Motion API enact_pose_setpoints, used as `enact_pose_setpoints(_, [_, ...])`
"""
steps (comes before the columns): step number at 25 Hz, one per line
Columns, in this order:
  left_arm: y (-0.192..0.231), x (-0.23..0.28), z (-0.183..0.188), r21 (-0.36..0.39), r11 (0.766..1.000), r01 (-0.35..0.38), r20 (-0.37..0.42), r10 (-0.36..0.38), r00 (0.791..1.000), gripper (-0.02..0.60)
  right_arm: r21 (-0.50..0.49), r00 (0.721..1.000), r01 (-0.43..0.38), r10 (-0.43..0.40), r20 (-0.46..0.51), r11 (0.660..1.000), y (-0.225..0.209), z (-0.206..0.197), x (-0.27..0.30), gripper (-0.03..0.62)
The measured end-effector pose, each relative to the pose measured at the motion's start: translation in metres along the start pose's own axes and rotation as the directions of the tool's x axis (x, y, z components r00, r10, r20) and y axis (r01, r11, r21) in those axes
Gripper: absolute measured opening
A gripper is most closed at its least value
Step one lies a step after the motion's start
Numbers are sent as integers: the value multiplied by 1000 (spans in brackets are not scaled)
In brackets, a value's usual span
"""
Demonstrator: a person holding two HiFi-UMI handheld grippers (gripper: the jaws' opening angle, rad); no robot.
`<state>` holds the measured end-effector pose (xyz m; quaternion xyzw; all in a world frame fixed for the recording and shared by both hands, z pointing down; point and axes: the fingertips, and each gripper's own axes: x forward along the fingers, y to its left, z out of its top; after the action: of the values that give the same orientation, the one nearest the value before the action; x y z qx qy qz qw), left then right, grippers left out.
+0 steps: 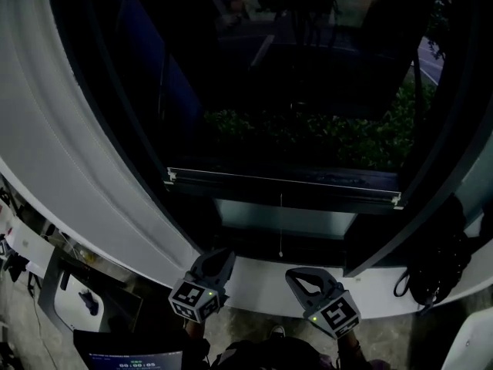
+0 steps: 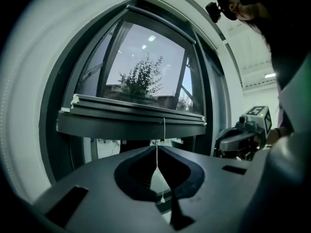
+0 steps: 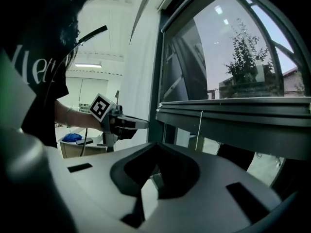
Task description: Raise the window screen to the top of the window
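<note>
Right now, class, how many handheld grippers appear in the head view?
2. The left gripper sits low, left of centre; the right gripper sits beside it, further right. None seems hidden.

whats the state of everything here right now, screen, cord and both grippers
window screen: lowered most of the way, not raised
pull cord: hanging free below the screen, in neither gripper
left gripper: shut, empty
right gripper: shut, empty
</note>
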<state>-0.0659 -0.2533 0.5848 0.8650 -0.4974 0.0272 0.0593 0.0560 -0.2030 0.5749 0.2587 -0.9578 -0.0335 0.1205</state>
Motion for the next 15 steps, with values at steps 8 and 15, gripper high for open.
enact_pose_setpoints(8, [43,39,60,281,960,18,-5,-17,1000,0,-165,999,40,-40,3,986,-69,26,17,5])
enact_pose_setpoints(15, [50,77,83,604,780,162,-183,-63,981,3,-279,991,99,-120,-62,955,-107,41,19,5])
